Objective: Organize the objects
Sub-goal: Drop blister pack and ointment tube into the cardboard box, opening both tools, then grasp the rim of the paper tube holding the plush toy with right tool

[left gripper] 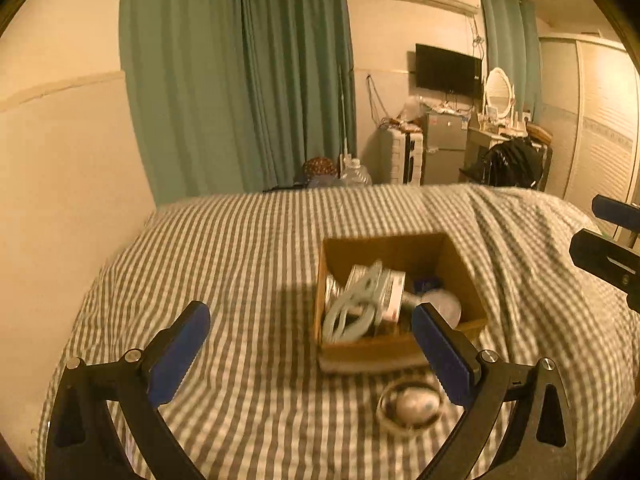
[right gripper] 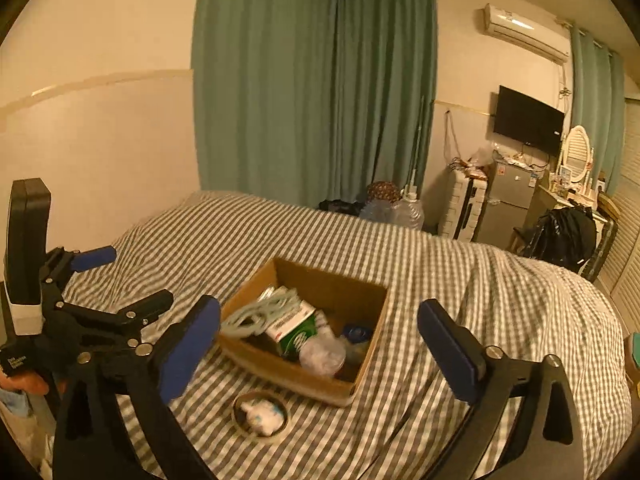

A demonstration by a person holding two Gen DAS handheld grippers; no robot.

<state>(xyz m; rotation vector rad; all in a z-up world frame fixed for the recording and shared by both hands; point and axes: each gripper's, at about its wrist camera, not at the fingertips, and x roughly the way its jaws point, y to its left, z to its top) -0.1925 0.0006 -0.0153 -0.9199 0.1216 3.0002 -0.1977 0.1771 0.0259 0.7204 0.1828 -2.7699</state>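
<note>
An open cardboard box [left gripper: 466, 276] [right gripper: 304, 376] sits on the striped bed, holding a pale coiled cable [left gripper: 354, 308] [right gripper: 256, 314], a green-and-white carton [right gripper: 296, 330] and a clear plastic item [right gripper: 322, 354]. In front of the box lies a tape ring with a small white figure inside [left gripper: 412, 404] [right gripper: 260, 416]. My left gripper [left gripper: 310, 354] hovers open over the bed, just left of the box and ring, holding nothing. My right gripper [right gripper: 320, 350] is open above the box, also holding nothing. The left gripper [right gripper: 120, 284] shows at the left of the right wrist view.
The grey-and-white striped bedspread [left gripper: 240, 248] [right gripper: 480, 288] covers the bed, with a wall to the left. Beyond the far edge stand green curtains [left gripper: 240, 80], water jugs [right gripper: 408, 210], a small fridge [right gripper: 506, 204] and a cluttered dresser. A hand [right gripper: 24, 382] grips the left tool.
</note>
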